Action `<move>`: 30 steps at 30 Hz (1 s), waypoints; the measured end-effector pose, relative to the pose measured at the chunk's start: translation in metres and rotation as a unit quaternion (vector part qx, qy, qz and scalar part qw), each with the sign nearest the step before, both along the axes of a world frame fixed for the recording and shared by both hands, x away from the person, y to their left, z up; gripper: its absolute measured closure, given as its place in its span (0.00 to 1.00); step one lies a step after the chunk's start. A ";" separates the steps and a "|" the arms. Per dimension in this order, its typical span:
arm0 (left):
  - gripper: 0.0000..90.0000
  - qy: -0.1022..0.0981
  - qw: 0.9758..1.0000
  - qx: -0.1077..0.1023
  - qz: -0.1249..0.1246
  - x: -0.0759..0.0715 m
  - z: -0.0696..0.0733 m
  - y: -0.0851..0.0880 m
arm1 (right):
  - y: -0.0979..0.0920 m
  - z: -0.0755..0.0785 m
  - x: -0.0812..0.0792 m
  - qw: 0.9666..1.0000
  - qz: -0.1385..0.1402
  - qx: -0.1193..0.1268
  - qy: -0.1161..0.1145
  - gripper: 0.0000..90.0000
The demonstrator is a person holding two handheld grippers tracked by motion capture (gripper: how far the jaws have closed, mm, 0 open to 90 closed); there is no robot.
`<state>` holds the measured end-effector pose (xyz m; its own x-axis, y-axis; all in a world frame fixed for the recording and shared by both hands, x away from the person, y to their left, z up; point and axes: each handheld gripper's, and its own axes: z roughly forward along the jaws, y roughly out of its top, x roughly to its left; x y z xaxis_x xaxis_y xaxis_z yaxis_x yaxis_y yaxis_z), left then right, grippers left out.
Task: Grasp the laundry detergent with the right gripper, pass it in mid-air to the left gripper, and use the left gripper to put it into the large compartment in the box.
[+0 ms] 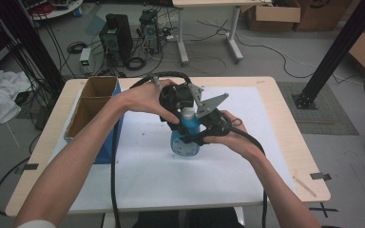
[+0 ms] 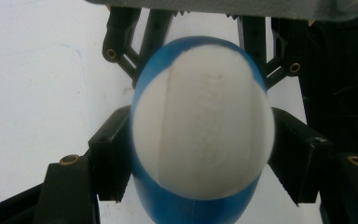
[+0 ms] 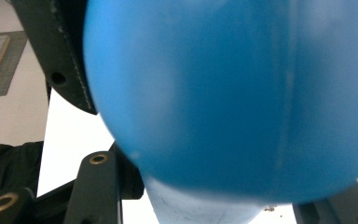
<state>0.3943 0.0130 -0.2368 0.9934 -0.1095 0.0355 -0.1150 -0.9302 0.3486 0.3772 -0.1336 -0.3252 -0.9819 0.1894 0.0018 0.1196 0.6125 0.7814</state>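
Note:
A blue bottle [image 1: 184,141] with a white cap [image 1: 188,113] stands upright on the white sheet [image 1: 147,171] near the table's middle. My left gripper [image 1: 182,112] comes down over its top. In the left gripper view the white cap [image 2: 200,121] sits between the two black pads [image 2: 114,158], which touch it on both sides. My right gripper [image 1: 198,135] reaches in from the right at the bottle's body. In the right gripper view the blue bottle [image 3: 233,93] bulges close up between the jaws, held tight.
An open cardboard box [image 1: 95,102] with a blue side stands at the table's left. Black cables trail from both grippers toward the front edge. A thin wooden stick [image 1: 304,185] lies near the front right corner. The wooden table edge [image 1: 285,109] borders the sheet.

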 end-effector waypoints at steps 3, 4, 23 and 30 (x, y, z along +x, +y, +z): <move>0.37 0.000 1.000 0.000 0.001 0.000 0.000 0.000 | 0.000 0.000 0.000 1.000 0.000 -0.001 0.002 0.51; 0.37 -0.001 1.000 0.000 0.002 0.000 0.000 0.000 | 0.001 0.000 -0.001 1.000 0.001 -0.001 0.001 0.51; 0.41 -0.008 1.000 0.000 0.003 -0.001 -0.002 -0.001 | 0.003 -0.001 -0.001 1.000 0.001 -0.002 0.003 0.51; 0.42 -0.003 1.000 0.009 0.010 -0.001 -0.001 -0.002 | 0.003 -0.003 -0.001 1.000 0.003 0.004 0.008 0.51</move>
<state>0.3938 0.0115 -0.2382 0.9952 -0.0902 0.0387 -0.0979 -0.9383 0.3317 0.3763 -0.1305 -0.3280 -0.9830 0.1825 0.0200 0.1286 0.6065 0.7846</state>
